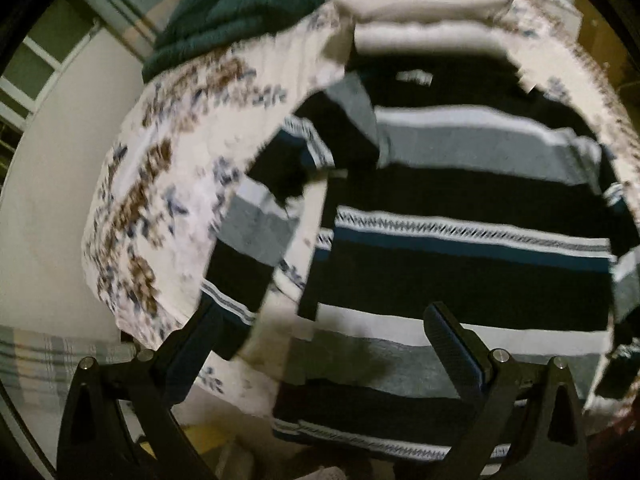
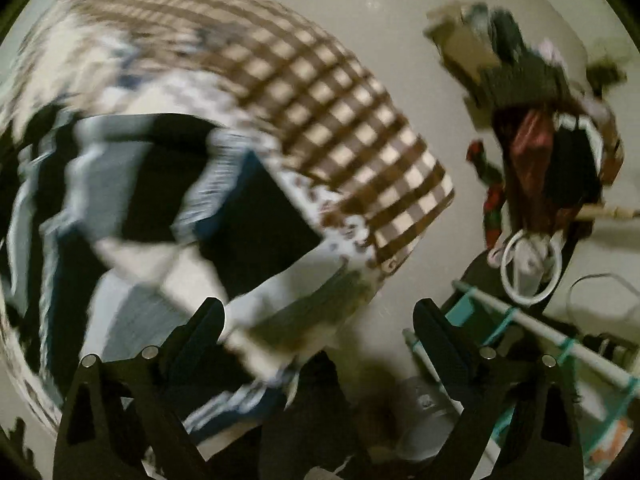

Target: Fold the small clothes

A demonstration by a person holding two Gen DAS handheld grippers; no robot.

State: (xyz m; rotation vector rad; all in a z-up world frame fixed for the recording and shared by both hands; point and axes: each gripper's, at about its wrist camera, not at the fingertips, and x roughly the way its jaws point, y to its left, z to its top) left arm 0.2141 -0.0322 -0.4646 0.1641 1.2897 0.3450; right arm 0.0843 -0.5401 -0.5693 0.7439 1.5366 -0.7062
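A black, grey, white and teal striped shirt (image 1: 460, 216) lies spread on a bed with a floral sheet (image 1: 160, 184), one sleeve (image 1: 248, 236) lying out to the left. My left gripper (image 1: 324, 344) is open, above the shirt's lower hem, with its fingers astride the hem and the left sleeve's end. In the blurred right wrist view the same shirt (image 2: 160, 208) lies at left. My right gripper (image 2: 320, 336) is open and empty over the shirt's corner at the bed's edge.
A dark green folded blanket (image 1: 248, 12) and pale pillows (image 1: 424, 4) lie at the head of the bed. A brown checked cover (image 2: 340, 120) lies beside the shirt. Past the bed are the floor, a heap of clothes (image 2: 548, 128), and a white rack rail (image 2: 540, 332).
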